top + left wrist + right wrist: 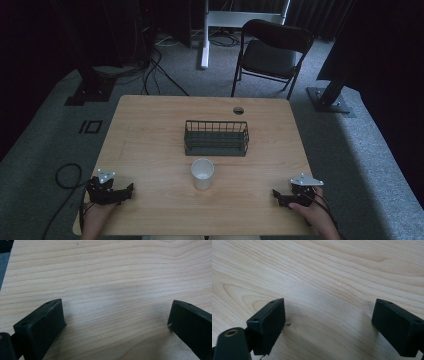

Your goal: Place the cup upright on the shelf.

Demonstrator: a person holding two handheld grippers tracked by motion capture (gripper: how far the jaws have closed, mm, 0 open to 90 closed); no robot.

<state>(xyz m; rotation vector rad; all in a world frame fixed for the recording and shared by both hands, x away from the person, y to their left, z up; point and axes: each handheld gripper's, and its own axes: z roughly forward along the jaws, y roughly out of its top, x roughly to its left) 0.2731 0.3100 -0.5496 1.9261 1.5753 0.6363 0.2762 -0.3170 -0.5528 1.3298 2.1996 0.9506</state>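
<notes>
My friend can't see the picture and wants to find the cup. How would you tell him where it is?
Start at the wooden table and find the dark wire basket in its middle. Just in front of the basket, on the person's side, stands the white cup, upright and open at the top. It is the only pale, round thing on the table; the basket is dark and boxy, and the black grippers sit off at the near corners.
</notes>
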